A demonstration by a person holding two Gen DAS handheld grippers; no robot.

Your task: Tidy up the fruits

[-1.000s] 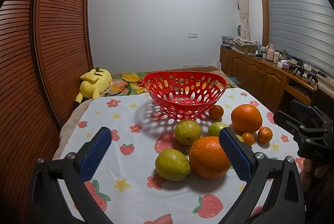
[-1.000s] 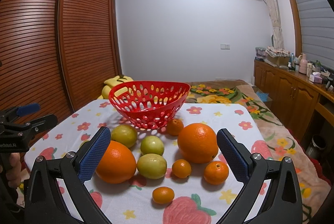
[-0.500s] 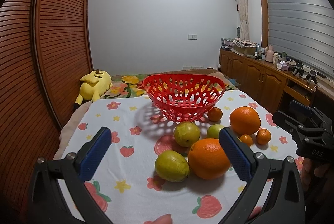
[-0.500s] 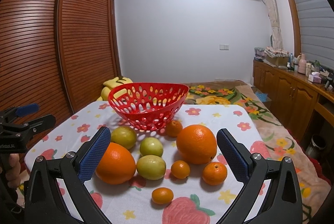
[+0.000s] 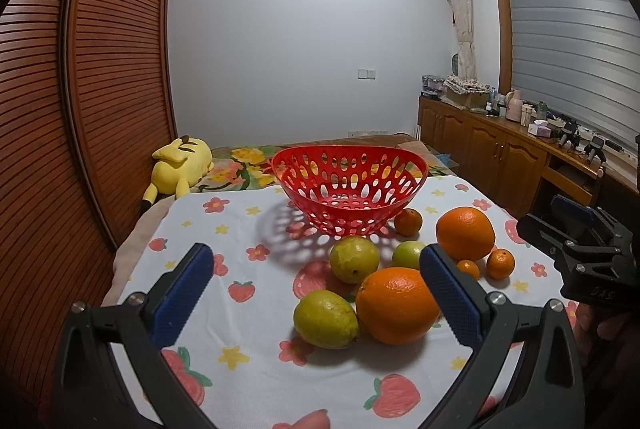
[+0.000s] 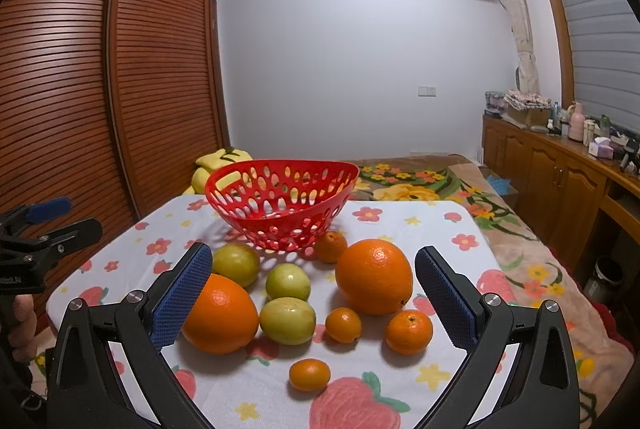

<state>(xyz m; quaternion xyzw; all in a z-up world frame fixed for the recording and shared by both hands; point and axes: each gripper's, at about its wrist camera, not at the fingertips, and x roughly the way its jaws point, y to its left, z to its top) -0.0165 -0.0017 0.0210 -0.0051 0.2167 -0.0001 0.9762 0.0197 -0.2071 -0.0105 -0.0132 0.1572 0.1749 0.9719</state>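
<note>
Both grippers spread, holding nothing. Left gripper: green fruit just ahead, between fingers; drop straight, clamp gently, carry fwd to red basket. Right gripper idle.

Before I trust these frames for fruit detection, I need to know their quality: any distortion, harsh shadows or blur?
Left wrist view: strong fisheye bending of the wardrobe, dark corner vignette; the red basket casts a dappled shadow on the tablecloth. Right wrist view: same curvature; the large orange shows a small glare spot; fruit sharp, no motion blur.
</note>
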